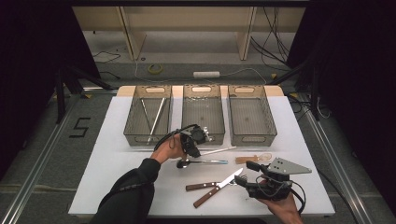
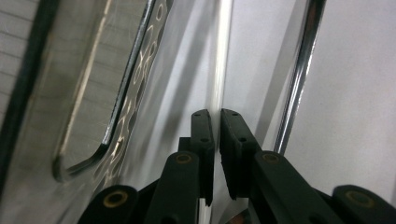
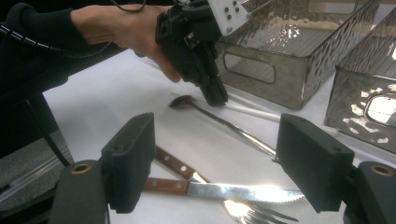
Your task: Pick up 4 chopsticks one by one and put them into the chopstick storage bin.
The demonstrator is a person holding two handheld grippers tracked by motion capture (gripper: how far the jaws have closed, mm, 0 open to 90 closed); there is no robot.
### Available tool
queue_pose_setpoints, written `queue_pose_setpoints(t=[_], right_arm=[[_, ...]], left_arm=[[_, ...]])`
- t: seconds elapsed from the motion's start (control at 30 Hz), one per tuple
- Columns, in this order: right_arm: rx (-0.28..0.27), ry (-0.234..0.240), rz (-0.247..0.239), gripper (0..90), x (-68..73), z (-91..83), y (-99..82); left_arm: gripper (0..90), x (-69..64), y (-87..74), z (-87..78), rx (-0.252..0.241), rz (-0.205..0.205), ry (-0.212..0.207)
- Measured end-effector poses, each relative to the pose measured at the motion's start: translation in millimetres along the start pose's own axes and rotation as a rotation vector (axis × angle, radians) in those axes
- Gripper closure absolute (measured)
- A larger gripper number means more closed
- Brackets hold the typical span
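Left gripper (image 1: 195, 150): black, 2-jaw, tips down on white table (image 1: 116, 154), clamped on thin white chopstick-like stick (image 1: 219, 150); stick lying just in front of middle smoked-plastic bin (image 1: 202, 114), seen running up between the pads (image 2: 204, 135) in left gripper view.

Right gripper (image 1: 245, 173): black, grey 3-cornered plate on top, jaws wide apart, holding nothing, hovering over wooden-handled serrated knife (image 1: 218, 187) and wooden-handled fork (image 1: 205, 185).

Long-handled steel spoon (image 1: 201, 162): on table just beside the stick.

Left bin (image 1: 148, 114): 2 thin sticks inside.
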State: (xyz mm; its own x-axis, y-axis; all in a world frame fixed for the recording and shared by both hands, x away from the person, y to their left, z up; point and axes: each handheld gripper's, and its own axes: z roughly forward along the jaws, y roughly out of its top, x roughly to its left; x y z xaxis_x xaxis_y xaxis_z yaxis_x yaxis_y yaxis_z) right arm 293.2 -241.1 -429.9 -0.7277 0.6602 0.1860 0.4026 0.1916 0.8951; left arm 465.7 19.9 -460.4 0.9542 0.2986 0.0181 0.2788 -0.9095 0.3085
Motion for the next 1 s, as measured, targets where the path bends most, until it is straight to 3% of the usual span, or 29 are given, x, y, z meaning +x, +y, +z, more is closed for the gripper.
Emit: queue_pose_setpoints(t=[0.2,0.5,0.73,1.0], right_arm=[[0.000,0.000,0.001,29.5,0.0,0.0,-0.1],[0.002,0.000,0.003,29.5,-0.4,0.3,-0.2],[0.004,0.000,0.004,29.5,-0.2,0.6,-0.2],[0.003,0.000,0.004,29.5,-0.8,0.5,-0.2]], left_arm=[[84.4,-4.1,1.2,-0.2,0.005,0.037,0.012],[84.6,-5.9,2.6,-5.1,-0.016,0.055,0.031],[84.8,-9.1,6.7,-19.6,-0.041,0.080,0.048],[84.8,-13.6,9.7,-38.1,-0.081,0.077,0.047]])
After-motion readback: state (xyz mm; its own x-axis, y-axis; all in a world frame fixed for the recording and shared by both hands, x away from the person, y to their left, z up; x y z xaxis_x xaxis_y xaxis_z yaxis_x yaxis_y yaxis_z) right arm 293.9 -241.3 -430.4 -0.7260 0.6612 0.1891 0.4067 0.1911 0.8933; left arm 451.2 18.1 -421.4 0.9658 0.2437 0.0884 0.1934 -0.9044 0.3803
